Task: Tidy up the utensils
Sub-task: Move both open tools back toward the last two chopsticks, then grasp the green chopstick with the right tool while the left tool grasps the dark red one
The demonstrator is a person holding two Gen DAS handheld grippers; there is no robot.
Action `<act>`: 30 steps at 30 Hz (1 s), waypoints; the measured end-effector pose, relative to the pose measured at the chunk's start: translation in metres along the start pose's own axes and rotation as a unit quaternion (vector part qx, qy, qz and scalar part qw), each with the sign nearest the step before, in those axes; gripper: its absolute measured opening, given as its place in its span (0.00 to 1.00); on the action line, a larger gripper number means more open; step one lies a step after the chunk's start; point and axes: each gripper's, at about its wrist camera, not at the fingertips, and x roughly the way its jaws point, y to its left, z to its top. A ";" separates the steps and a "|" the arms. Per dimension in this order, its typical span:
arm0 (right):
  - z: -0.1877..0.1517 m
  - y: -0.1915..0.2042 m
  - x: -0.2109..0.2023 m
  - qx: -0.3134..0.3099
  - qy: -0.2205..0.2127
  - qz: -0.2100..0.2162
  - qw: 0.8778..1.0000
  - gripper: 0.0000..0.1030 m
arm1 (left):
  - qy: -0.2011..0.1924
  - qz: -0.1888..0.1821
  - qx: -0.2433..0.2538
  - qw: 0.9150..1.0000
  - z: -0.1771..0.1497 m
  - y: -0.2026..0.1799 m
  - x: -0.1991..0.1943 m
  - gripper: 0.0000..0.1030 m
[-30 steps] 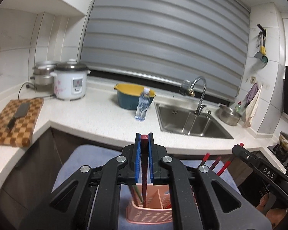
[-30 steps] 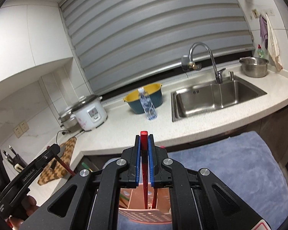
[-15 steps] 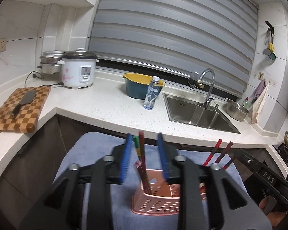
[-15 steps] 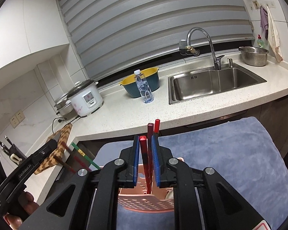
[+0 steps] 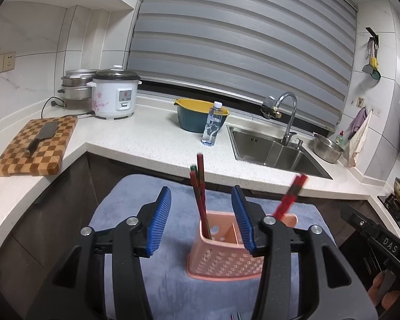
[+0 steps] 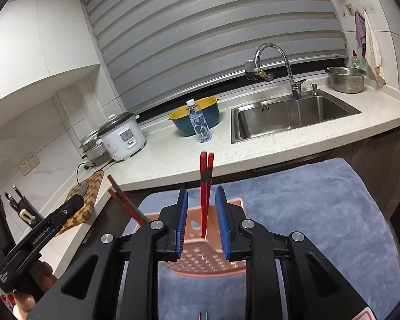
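Presently, item by item. Left gripper (image 5: 204, 221): jaws spread wide, nothing between the blue pads but air; it stands just in front of the pink basket (image 5: 221, 261), which rests on a blue-grey towel (image 5: 157, 280). Left chopstick bundle (image 5: 198, 194): dark red with one green-tipped stick, leaning in the basket's left corner, free of the pads. Right gripper (image 6: 201, 222): jaws parted, pads either side of the red chopsticks (image 6: 205, 186) without touching them as far as can be told; those sticks stand near upright in the basket, lower ends inside it. In the left view the same red pair (image 5: 293, 196) appears blurred, tilting over the basket's right side.

Step in hand, by judgement: release of chopsticks into the basket, both tools having let go. Next move likely calls for backing each gripper straight away without brushing the sticks, then seeking further utensils; thin coloured ends show at the bottom edge of the right view, too little seen to identify.

Writing: "DAS" on the right tool's body as seen from the left; "GenRobot.AI", roughly, on the left tool's body (image 6: 44, 233) as seen from the right; rice cooker (image 5: 114, 94) panel carries a red mark, illegible; bottle (image 5: 213, 124) label unreadable.
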 end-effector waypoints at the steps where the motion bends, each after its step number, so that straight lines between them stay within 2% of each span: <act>1: -0.005 -0.001 -0.005 -0.001 0.002 0.000 1.000 0.22 | 0.002 0.001 0.000 1.000 -0.003 0.000 -0.003 0.44; 5: -0.033 -0.006 -0.022 -0.015 0.017 -0.007 1.000 0.24 | 0.017 0.003 0.010 1.000 -0.026 -0.001 -0.015 0.48; 13: -0.108 -0.013 -0.047 -0.044 0.092 -0.011 0.995 0.24 | 0.070 0.000 0.012 0.997 -0.088 0.002 -0.041 0.48; 20: -0.206 -0.009 -0.070 -0.078 0.187 -0.011 0.979 0.24 | 0.138 0.005 0.001 0.990 -0.158 0.009 -0.063 0.49; 23: -0.239 -0.004 -0.079 -0.096 0.214 -0.013 0.972 0.24 | 0.165 0.008 -0.001 0.986 -0.184 0.011 -0.071 0.49; 26: -0.263 0.003 -0.085 -0.108 0.229 -0.010 0.967 0.24 | 0.183 0.009 -0.001 0.983 -0.203 0.010 -0.079 0.49; 30: -0.276 0.006 -0.086 -0.112 0.237 -0.008 0.965 0.24 | 0.201 0.007 0.007 0.979 -0.224 0.007 -0.090 0.49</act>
